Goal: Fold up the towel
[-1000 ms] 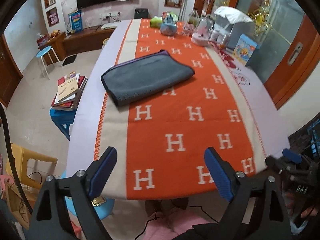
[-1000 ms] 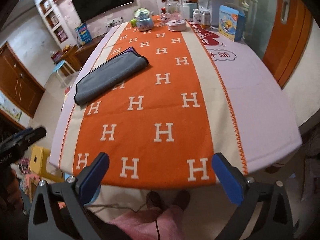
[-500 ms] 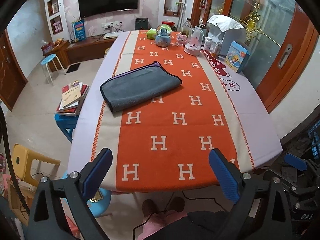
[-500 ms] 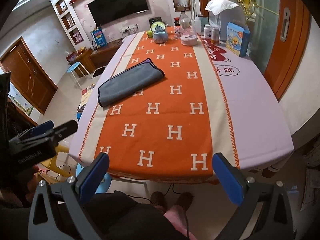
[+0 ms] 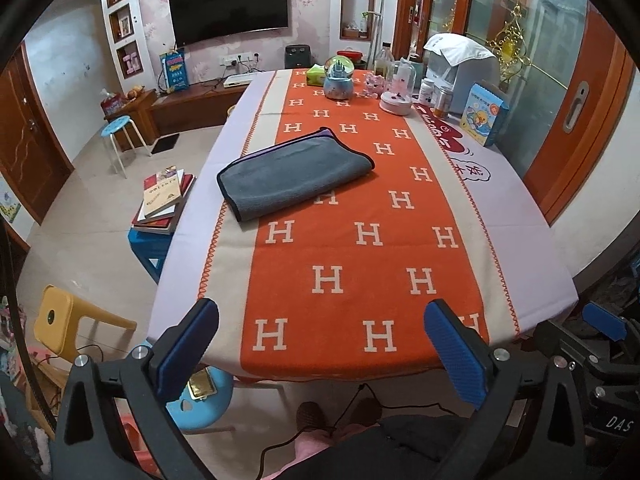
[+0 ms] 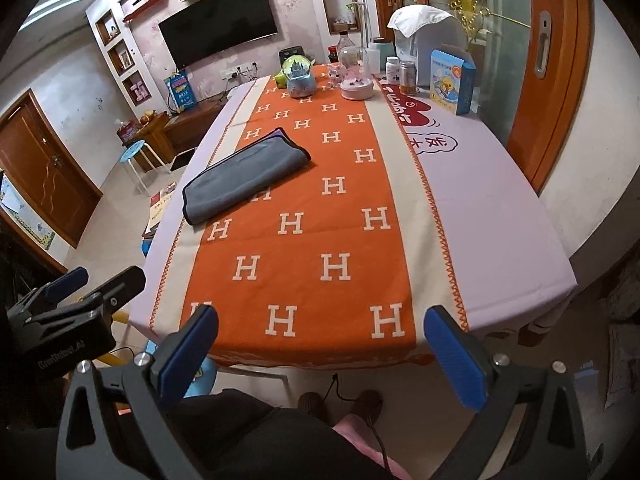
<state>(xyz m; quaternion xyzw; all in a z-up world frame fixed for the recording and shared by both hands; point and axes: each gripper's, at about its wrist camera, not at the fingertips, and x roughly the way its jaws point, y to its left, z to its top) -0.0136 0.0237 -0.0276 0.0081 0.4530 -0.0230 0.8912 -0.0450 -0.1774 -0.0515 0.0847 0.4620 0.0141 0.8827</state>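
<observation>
A grey towel with a dark edge (image 5: 294, 176) lies folded on the left part of the orange H-patterned table runner (image 5: 368, 264); it also shows in the right wrist view (image 6: 244, 178). My left gripper (image 5: 320, 352) is open and empty, held off the near end of the table, far from the towel. My right gripper (image 6: 320, 354) is open and empty, also back from the near table edge. The left gripper shows at the left of the right wrist view (image 6: 76, 304).
Ornaments, jars, a snow globe (image 5: 339, 80) and a blue box (image 5: 484, 114) stand at the table's far end. Books on a blue stool (image 5: 164, 204), a yellow stool (image 5: 60, 316) and a blue stool (image 5: 200, 396) stand left of the table.
Both grippers have drawn back and up from the table, so more of the room and table shows. The towel has not moved.
</observation>
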